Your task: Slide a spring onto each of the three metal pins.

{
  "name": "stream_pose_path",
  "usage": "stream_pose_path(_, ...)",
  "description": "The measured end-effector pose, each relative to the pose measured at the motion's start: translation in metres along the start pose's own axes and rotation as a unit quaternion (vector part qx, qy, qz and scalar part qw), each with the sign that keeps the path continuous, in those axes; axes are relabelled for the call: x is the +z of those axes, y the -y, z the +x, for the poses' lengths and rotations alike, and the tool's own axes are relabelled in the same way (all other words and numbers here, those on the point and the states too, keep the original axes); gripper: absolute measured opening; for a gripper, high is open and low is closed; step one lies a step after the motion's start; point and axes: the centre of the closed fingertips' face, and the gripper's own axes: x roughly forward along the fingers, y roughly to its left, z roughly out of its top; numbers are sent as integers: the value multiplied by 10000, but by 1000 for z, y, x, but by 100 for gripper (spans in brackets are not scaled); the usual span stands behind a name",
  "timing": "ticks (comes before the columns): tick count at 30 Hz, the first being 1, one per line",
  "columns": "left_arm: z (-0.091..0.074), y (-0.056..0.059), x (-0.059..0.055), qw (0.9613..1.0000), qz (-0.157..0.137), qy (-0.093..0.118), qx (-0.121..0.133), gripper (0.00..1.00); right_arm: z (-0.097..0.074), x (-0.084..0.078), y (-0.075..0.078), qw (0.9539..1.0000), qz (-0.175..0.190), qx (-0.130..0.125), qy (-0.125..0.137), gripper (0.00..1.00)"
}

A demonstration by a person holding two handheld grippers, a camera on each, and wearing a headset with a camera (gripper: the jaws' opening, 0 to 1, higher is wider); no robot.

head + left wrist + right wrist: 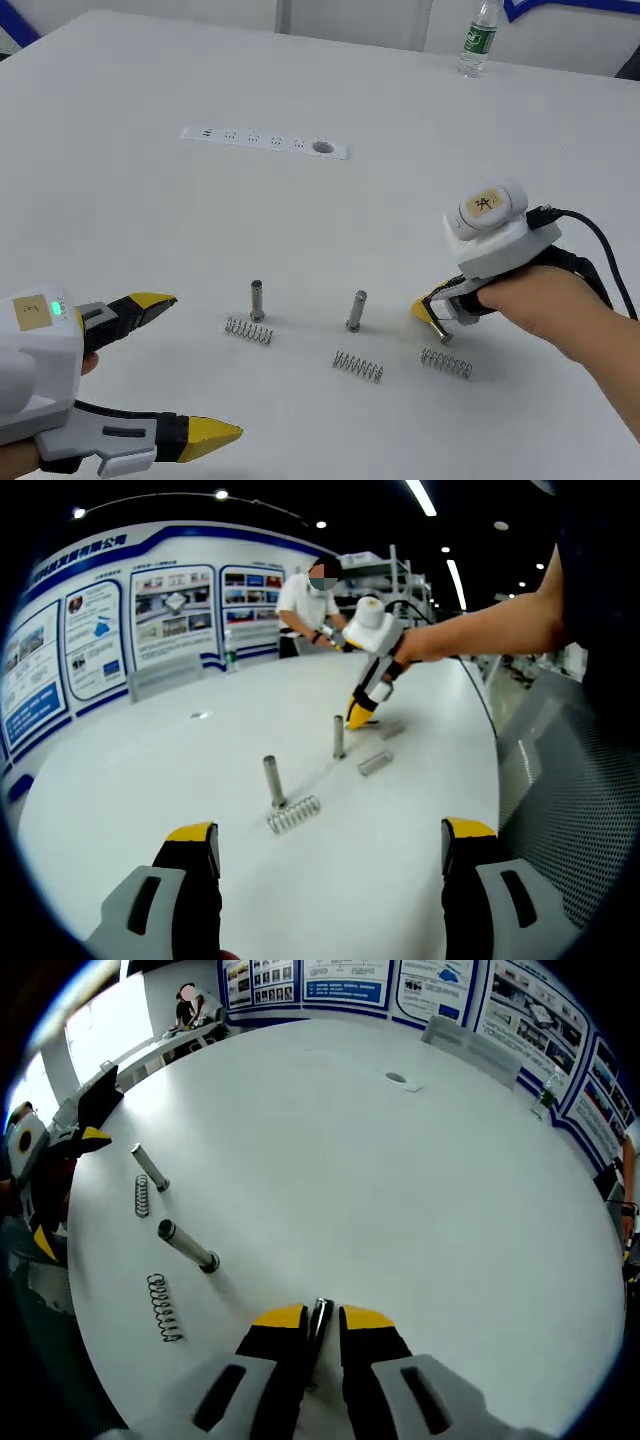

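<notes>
Three springs lie loose on the white table [120, 180], none on a pin yet: the left spring [248, 331], the middle spring [358, 366] and the right spring [446, 363], each just on the near side of its pin. I see the left pin [257, 300] and the middle pin [356, 311] standing upright and bare.

My right gripper [432, 312] is down at the tabletop. Its fingers are pinched narrow around the third pin [320, 1318], which sits tilted, its lower end just beside the right spring.

My left gripper [190, 366] hovers at the near left, well apart from the left pin, with its fingers spread wide and holding nothing.

Far across the table lies a white power strip [265, 142], and a plastic bottle [480, 38] stands near the far right edge.
</notes>
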Motion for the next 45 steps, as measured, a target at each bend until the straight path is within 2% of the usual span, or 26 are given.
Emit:
stream_pose_path(12, 0, 0, -2, 10000, -40, 3, 14, 93, 1, -2, -5, 9998, 40, 85, -162, 11)
stream_pose_path(18, 0, 0, -1, 10000, -32, 4, 6, 93, 1, -3, -3, 9995, 253, 100, -161, 9)
stream_pose_path(22, 1, -1, 0, 10000, -33, 16, 13, 93, 0, -2, -2, 9989, 444, 144, -34, 8)
stream_pose_path(30, 0, -2, 3, 10000, -3, 42, 34, 92, -17, 9, -1, 9992, 336, 33, 204, 9)
stream_pose_path(37, -2, -1, 3, 10000, 20, 47, 36, 92, -34, 7, -1, 9988, 300, -79, 368, 9)
stream_pose_path(45, -1, 0, 4, 10000, 50, 42, 14, 92, -47, 0, 1, 9974, 425, -170, 564, 9)
